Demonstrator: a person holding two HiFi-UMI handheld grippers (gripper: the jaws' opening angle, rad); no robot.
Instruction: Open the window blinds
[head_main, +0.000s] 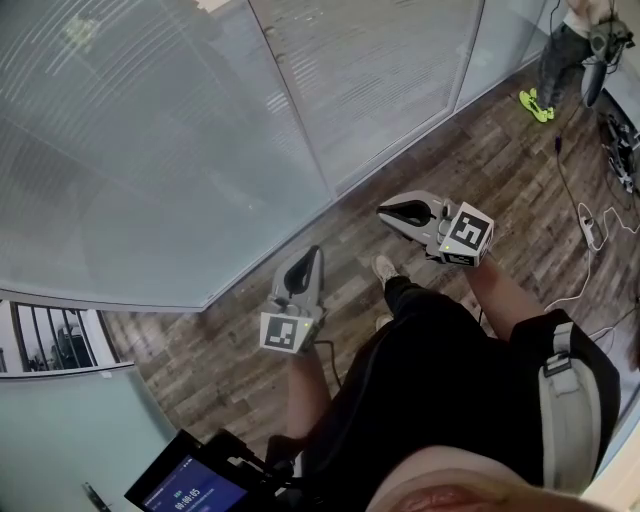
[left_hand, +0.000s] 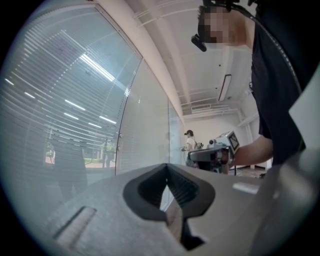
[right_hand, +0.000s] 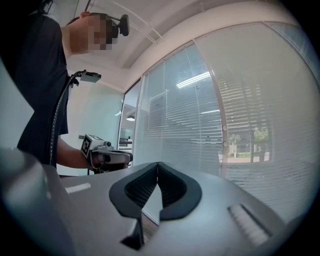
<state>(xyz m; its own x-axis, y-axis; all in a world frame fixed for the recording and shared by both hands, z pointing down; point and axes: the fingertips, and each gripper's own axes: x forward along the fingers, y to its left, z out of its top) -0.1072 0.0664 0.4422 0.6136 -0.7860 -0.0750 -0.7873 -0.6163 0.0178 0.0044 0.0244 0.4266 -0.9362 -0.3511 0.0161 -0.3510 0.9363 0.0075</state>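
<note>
- The left gripper (head_main: 305, 262) and right gripper (head_main: 386, 211) have matte grey shells and black ribbed pads. Both are clenched on nothing and held level, short of the glass.
- A wood-plank floor (head_main: 450, 170) lies below.
- The window blinds (head_main: 150, 150) are thin, pale horizontal slats behind smooth glass panes ahead. They hang lowered and untouched, so opening seems not yet begun, and no cord or wand is visible.

Black shirt (head_main: 440, 360), grey left claw (head_main: 316, 252), right claw (head_main: 383, 211)

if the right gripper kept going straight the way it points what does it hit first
Most likely the glass wall: the right gripper, jaws shut, aims at it, and the blinds seem to hang behind the pane. The left gripper sits off to the side of that line. Depth is unclear.
</note>
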